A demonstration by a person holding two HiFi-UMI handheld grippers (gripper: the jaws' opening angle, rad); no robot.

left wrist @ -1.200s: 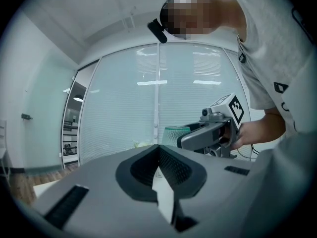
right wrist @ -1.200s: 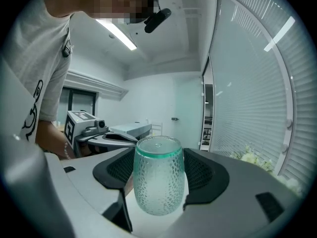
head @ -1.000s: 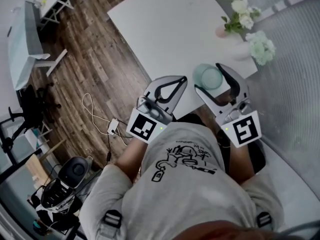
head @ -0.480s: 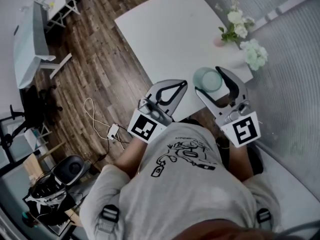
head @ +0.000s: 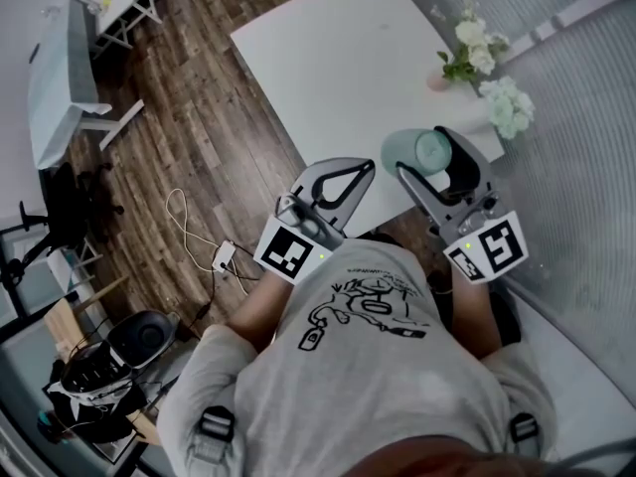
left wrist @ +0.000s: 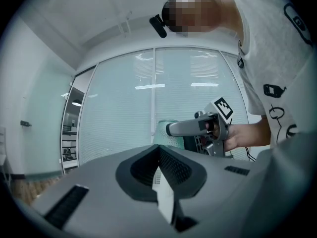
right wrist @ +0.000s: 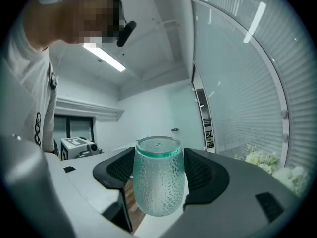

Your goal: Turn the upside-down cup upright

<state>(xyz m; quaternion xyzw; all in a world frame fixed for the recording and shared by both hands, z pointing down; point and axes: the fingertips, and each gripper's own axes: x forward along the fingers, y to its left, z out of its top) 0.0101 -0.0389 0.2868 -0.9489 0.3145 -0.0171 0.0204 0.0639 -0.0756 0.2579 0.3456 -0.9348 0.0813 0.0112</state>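
2 handheld grippers sit level in front of a person in a grey printed T-shirt (head: 368,386), with the job of righting an upturned cup only partly done. The left gripper (head: 362,170) is idle, its jaws pressed fully together with nothing between them. Just beside it, the right gripper (head: 427,157) has its jaws spread as wide as the pale green, dimpled cup (right wrist: 158,180) and clamped against both of its sides at about mid-height. The cup is above the near edge of the white table (head: 338,58), and the right gripper view shows table edge and floorboards below its lower end, so it appears to be lifted clear of the surface. The closed base faces up and the mouth faces down, and from the head view the base disc seems to tip only slightly, so the cup is not yet turned over. On this showing, the grasp and the lift are done. The roll that brings the mouth uppermost, the setting down on the table and the release are all left to do. Farther off, the tabletop is bare except for white flowers (head: 475,43) along its far right edge, with the wooden floor (head: 199,117) beyond.
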